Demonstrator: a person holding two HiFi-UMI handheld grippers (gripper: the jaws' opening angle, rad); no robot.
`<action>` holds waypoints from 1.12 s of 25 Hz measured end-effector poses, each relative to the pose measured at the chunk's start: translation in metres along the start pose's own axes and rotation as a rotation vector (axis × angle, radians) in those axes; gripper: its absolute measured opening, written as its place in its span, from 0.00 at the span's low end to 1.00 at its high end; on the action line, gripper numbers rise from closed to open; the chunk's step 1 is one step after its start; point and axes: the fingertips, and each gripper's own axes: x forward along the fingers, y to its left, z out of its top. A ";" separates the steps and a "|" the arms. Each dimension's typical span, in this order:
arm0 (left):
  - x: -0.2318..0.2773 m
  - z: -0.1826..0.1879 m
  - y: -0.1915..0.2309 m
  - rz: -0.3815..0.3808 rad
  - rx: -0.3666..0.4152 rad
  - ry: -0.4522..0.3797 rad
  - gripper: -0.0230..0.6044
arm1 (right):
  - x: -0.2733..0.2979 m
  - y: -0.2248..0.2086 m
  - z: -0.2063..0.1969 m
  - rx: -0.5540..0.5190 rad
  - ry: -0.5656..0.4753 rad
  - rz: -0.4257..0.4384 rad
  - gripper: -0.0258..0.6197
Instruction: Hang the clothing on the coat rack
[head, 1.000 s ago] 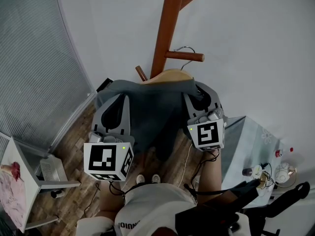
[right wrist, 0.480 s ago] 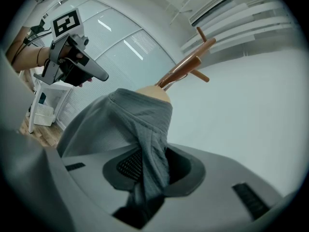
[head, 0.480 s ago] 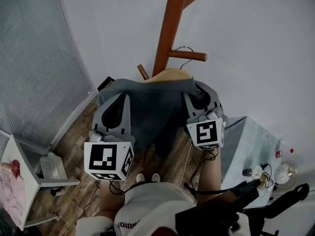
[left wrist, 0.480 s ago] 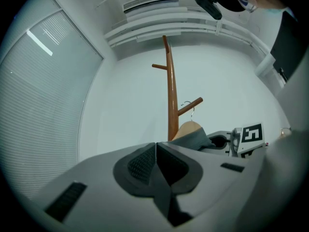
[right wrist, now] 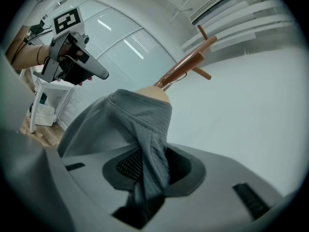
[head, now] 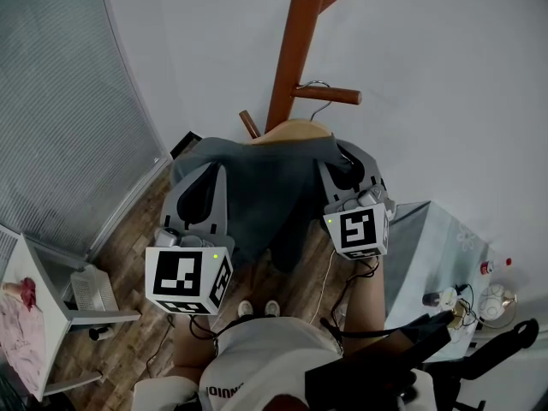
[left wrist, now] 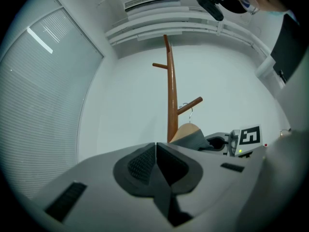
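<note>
Head view: brown coat rack (head: 294,54) rises in upper centre. A wooden hanger (head: 295,130) sits against the pole just below a side peg (head: 332,95). Its wire hook (head: 319,85) arcs over that peg; cannot tell whether it bears on it. The grey garment (head: 257,191) is draped on the hanger and hangs down mid-frame between the two grippers. From this view alone, neither gripper's jaw state can be read. Left gripper view settles one: left gripper (left wrist: 155,149) has its pads pressed together along a thin seam, with nothing between them. The rack, hanger and the other gripper's marker cube (left wrist: 250,136) stand beyond, right of centre. Right gripper view settles the other: right gripper (right wrist: 153,154) pinches a bunched fold of the garment, with cloth running down between the pads and on up to the hanger shoulder. That view also shows the left gripper in the upper left, held in a hand (right wrist: 46,53) and clear of the cloth. Only the head view gives the wooden floor (head: 128,251), the person's shoes (head: 257,310) and a pale table (head: 415,238) at right. Only the left gripper view shows the ceiling vent (left wrist: 152,0).
</note>
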 end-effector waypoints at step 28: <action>0.005 -0.007 0.000 0.004 0.011 0.016 0.07 | 0.008 0.011 -0.005 -0.005 -0.006 0.049 0.23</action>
